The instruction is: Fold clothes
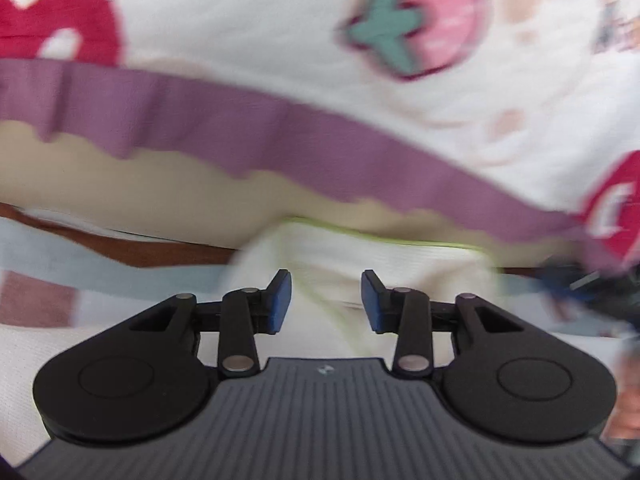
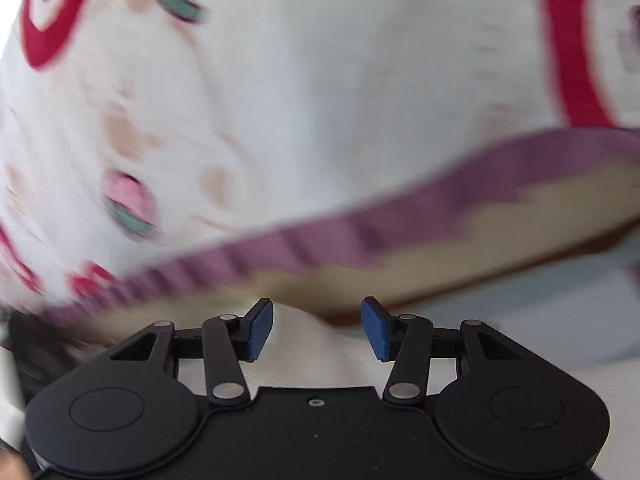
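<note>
A: Jaws first. Left gripper (image 1: 326, 302): blue pads spread, gap clear betw. them, nothing pinched. A pale garment w/ yellow-green trim (image 1: 384, 264) bunches just beyond and partly under the gap, not pressed by either pad as far as I can see.

B: And the right gripper (image 2: 317, 330)?

A: Same: pads apart, gripping nothing. White fabric rises into the gap from below; touching or not, can't tell, pic is smeared.

B: Where's the garment rel. to both?

A: Just ahead of each pair of jaws, near side of the scene. Beyond it runs a purple band w/ a tan strip (image 1: 224, 120), then a white strawberry-print cloth (image 1: 256, 28) filling the far half. That looks like bedding or a cover, not the item to fold; my judgement only.

B: Long axis?

A: The trimmed edge lies roughly left–right across the left wrist view, i.e. crosswise to the fingers. Full outline hidden, so the garment's true length is unclear.

B: Nearer hand?

A: Left, I'd say; the trim sits right at its fingertips. In its view a dark blurred shape at far right (image 1: 576, 276) may be the other tool; unsure.

B: Containers?

A: None visible; no basket, no bin.
</note>
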Tool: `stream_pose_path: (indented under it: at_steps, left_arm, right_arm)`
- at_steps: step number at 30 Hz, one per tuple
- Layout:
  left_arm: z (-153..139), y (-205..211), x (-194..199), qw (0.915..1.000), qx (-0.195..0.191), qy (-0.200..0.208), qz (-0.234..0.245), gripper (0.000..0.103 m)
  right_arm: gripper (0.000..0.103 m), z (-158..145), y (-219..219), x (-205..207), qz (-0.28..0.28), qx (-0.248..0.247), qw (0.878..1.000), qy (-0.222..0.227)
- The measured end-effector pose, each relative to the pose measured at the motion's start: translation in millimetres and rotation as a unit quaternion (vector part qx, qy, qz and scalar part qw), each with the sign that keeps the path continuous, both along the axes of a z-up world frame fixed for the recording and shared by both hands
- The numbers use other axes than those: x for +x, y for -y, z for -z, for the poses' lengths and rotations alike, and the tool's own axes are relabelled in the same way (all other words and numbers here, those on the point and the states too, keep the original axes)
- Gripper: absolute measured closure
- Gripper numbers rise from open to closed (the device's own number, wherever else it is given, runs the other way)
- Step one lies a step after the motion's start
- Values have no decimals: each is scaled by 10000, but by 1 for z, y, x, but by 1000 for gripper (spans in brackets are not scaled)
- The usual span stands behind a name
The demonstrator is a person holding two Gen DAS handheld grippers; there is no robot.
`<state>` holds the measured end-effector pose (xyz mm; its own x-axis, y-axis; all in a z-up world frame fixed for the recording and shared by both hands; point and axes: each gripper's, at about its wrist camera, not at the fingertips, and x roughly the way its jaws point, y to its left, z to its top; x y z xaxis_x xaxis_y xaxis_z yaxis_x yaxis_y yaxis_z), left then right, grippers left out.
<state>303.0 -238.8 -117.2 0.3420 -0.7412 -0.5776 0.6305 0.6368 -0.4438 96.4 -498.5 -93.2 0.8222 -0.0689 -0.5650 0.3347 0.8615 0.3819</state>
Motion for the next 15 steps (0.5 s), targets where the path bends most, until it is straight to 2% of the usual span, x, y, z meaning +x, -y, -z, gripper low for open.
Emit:
stream_pose_path:
  at_steps: [3, 5, 7, 10, 11, 12, 14, 15]
  left_arm:
    - [-13, 12, -19, 9964, -386, 44, 749, 56]
    - [-19, 24, -32, 9911, -538, 94, 1214, 50]
    - [-17, 46, -40, 9876, -369, 188, 1517, 44]
    - [-3, 69, -46, 9903, 302, 362, 1308, 45]
    - [3, 67, -45, 9915, 547, 451, 1089, 57]
    - [11, 68, -40, 9914, 827, 471, 897, 98]
    - [19, 69, -23, 9920, 1114, 415, 426, 100]
    - [19, 66, -17, 9924, 1114, 462, 259, 99]
  right_arm:
    - [48, 11, 6, -24, 191, -744, 9954, -574]
    - [48, 17, 15, -41, 400, -990, 9906, -855]
    - [48, 22, 26, -59, 580, -974, 9886, -994]
    - [48, 25, 40, -80, 710, -1051, 9859, -1091]
    - [48, 27, 43, -83, 709, -1113, 9846, -1147]
    - [47, 29, 46, -84, 685, -1162, 9832, -1227]
    - [47, 34, 52, -85, 709, -1233, 9799, -1398]
    - [47, 38, 55, -85, 735, -1266, 9781, -1482]
